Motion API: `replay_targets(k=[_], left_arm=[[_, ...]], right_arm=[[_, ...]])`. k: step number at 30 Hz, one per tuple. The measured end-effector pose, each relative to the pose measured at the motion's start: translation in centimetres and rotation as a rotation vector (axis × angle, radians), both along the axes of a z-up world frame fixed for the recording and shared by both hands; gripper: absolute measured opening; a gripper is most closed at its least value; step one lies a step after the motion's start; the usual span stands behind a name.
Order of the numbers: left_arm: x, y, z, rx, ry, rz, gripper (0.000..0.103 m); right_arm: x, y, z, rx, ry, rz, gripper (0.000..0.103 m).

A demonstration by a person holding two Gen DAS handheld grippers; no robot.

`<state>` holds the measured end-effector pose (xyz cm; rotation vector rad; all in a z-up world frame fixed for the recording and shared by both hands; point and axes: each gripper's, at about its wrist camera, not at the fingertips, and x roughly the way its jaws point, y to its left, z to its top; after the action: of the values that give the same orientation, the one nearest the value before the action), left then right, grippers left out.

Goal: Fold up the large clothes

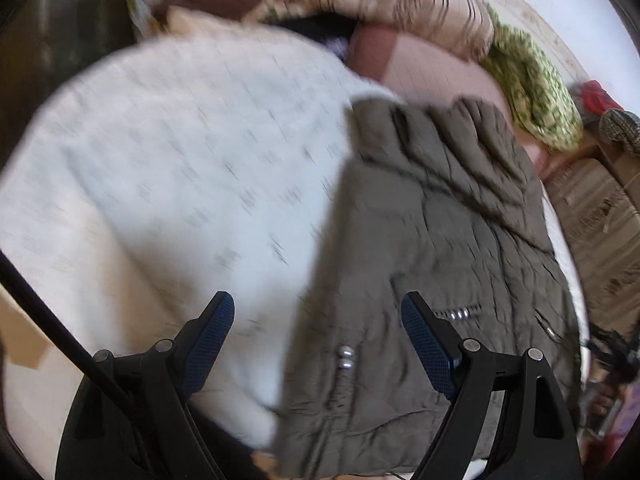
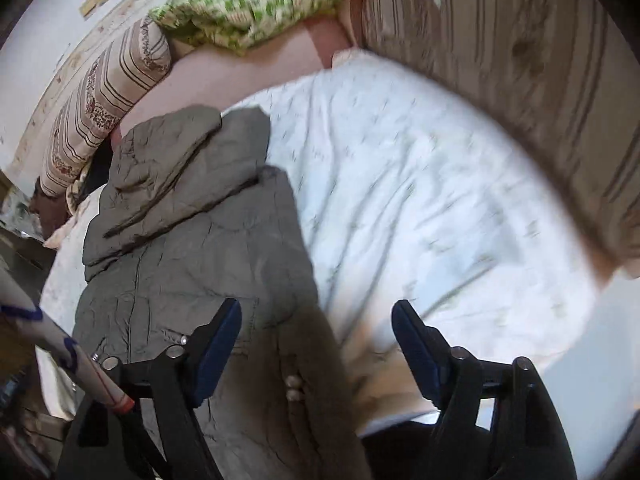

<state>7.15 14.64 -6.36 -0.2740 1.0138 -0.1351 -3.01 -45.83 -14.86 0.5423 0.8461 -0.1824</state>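
A grey-brown quilted jacket [image 1: 432, 248] with metal snaps lies on a white patterned bedspread [image 1: 168, 168]. In the left wrist view my left gripper [image 1: 318, 316] stands open above the jacket's near left edge, one finger over the bedspread, the other over the jacket. In the right wrist view the jacket [image 2: 192, 232] lies to the left, its hood end folded toward the far side. My right gripper [image 2: 316, 324] is open over the jacket's near right edge, with the cloth below its jaws and nothing pinched between the pads. Both views are blurred.
A striped beige bolster [image 2: 100, 100] and a green-and-white patterned pillow [image 2: 248, 4] lie at the far side on a pink sheet [image 1: 440, 68]. A striped brown blanket [image 2: 520, 80] borders the bedspread [image 2: 420, 184] on the right. A white tube with red end [image 2: 92, 372] crosses the lower left.
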Motion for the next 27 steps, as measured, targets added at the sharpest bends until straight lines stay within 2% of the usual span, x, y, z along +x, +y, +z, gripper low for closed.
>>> replay_targets(k=[3, 8, 11, 13, 14, 17, 22, 25, 27], left_arm=[[1.6, -0.2, -2.9, -0.084, 0.08, -0.025, 0.085], [3.8, 0.3, -7.1, -0.314, 0.191, -0.057, 0.084], [3.7, 0.4, -7.5, -0.396, 0.183, -0.079, 0.084], [3.3, 0.1, -7.8, -0.49, 0.209, -0.132, 0.079], [3.0, 0.0, -8.0, -0.506, 0.223, -0.144, 0.078], [1.1, -0.9, -8.2, -0.483, 0.213, -0.182, 0.076], [-1.5, -1.3, -7.6, -0.526, 0.184, -0.209, 0.073], [-2.5, -1.3, -7.4, -0.558, 0.18, -0.215, 0.07], [-3.1, -1.6, -7.4, -0.54, 0.172, -0.217, 0.069]], right_arm=[[1.6, -0.5, -2.3, 0.117, 0.007, 0.014, 0.078], [3.3, 0.1, -5.5, 0.229, 0.026, 0.028, 0.078], [4.0, 0.4, -7.0, 0.312, 0.03, 0.044, 0.078], [3.9, 0.6, -7.5, 0.338, 0.028, 0.047, 0.078], [3.8, 0.9, -7.5, 0.338, 0.026, 0.058, 0.078], [3.3, 1.7, -7.3, 0.342, 0.033, 0.105, 0.078], [1.7, 2.8, -7.5, 0.379, 0.035, 0.143, 0.077], [0.4, 2.9, -7.5, 0.414, 0.022, 0.145, 0.075], [-0.5, 3.2, -7.4, 0.436, 0.019, 0.144, 0.07]])
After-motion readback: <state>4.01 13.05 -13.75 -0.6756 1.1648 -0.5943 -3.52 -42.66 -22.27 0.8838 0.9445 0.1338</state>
